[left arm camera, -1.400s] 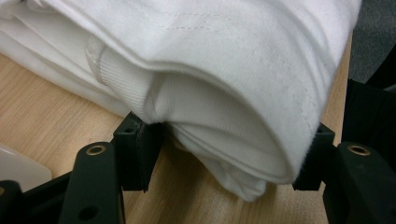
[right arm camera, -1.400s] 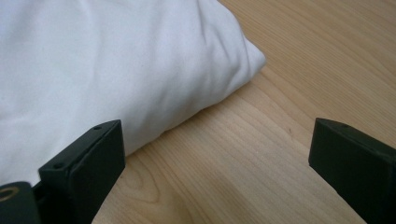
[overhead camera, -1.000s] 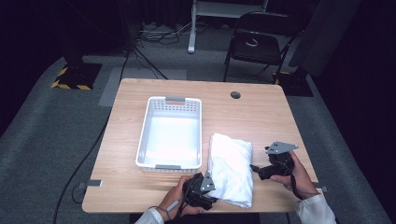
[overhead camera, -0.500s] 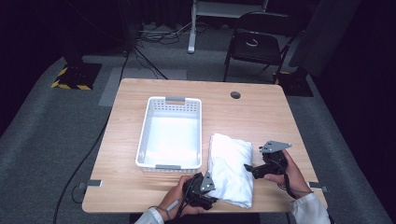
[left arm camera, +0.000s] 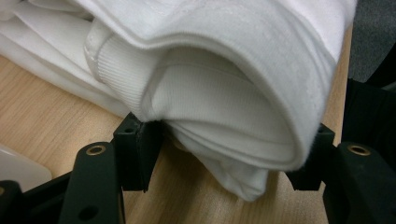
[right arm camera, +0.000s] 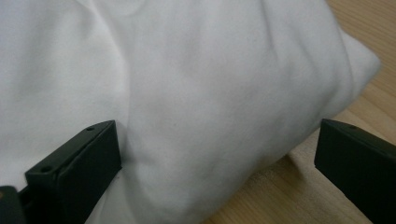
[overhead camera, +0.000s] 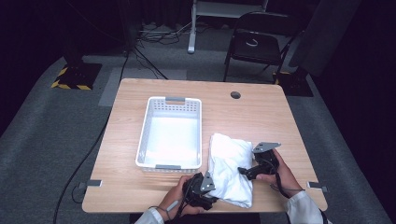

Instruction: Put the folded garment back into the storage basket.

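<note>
White folded cotton garment (overhead camera: 230, 169) lies on the light wooden table (overhead camera: 261, 116), near edge, right of the white perforated plastic basket (overhead camera: 171, 131).

Left gripper (overhead camera: 201, 186) at the garment's near-left corner. Jaws spread wide, straddling the folded edge (left arm camera: 224, 116): left finger (left arm camera: 135, 149) touches the ribbed cuff, right finger (left arm camera: 310, 158) sits against the outer fold. Cloth fills the gap; not squeezed flat.

Right gripper (overhead camera: 243, 171) at the garment's right side. Jaws wide open: left finger (right arm camera: 77, 172) presses against the cloth, right finger (right arm camera: 357, 158) stands clear of it over bare wood. Garment bulge (right arm camera: 210, 107) sits between them.

Basket just beside the garment, farther back and to the left.
</note>
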`<state>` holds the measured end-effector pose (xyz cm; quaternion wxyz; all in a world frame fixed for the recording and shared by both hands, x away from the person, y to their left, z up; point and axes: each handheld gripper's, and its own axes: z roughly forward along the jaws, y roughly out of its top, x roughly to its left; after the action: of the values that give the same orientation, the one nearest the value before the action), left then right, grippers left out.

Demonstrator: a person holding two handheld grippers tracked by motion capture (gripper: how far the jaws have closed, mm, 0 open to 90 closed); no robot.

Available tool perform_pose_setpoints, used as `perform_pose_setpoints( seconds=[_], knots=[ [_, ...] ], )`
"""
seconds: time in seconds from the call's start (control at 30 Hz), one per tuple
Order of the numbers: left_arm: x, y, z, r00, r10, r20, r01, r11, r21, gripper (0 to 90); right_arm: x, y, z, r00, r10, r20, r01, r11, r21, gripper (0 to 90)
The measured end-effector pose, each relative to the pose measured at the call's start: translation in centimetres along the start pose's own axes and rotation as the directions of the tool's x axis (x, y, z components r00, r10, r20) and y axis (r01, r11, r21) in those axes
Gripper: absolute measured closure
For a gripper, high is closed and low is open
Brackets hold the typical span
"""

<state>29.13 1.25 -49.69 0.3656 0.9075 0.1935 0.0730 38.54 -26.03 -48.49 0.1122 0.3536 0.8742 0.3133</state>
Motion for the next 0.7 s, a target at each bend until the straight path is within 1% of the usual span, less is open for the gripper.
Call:
perform_pose_setpoints(
  seconds=[0.13,0.2,0.23,0.37,0.5,0.6,0.7],
  knots=[
    [0.01,0.01,0.01,1.0,0.001,0.002,-0.001,1.0,0.0,37.5,-0.31,-0.13,0.35,0.999,0.02,-0.041,-0.021,1.0,-0.002,0.1],
    [0.01,0.01,0.01,1.0,0.001,0.001,-0.001,1.0,0.0,37.5,-0.54,-0.19,0.53,0.9972,0.039,-0.064,-0.038,0.999,0.003,0.4],
    [0.01,0.01,0.01,1.0,0.001,0.001,-0.001,1.0,0.0,37.5,-0.6,-0.22,0.58,0.9963,0.043,-0.075,-0.043,0.999,0.003,1.8],
    [0.02,0.01,0.03,1.0,0.002,0.002,-0.002,1.0,-0.001,37.5,-0.22,-0.15,0.29,0.9929,0.026,-0.116,-0.028,0.999,-0.018,19.1],
    [-0.01,0.01,0.03,1.0,0.002,0.0,-0.002,1.0,-0.002,37.6,-0.08,-0.06,0.15,0.9866,0.016,-0.162,-0.021,0.999,-0.028,35.0],
    [-0.03,0.0,0.03,1.0,0.004,0.0,-0.004,1.0,-0.003,38.1,0.09,-0.01,-0.1,0.9839,0.003,-0.179,-0.009,0.999,-0.036,48.2],
    [-0.09,0.05,0.02,1.0,0.003,-0.003,-0.003,1.0,-0.001,38.8,0.39,0.07,-0.27,0.9834,-0.013,-0.181,0.007,0.999,-0.036,54.5]
  ],
)
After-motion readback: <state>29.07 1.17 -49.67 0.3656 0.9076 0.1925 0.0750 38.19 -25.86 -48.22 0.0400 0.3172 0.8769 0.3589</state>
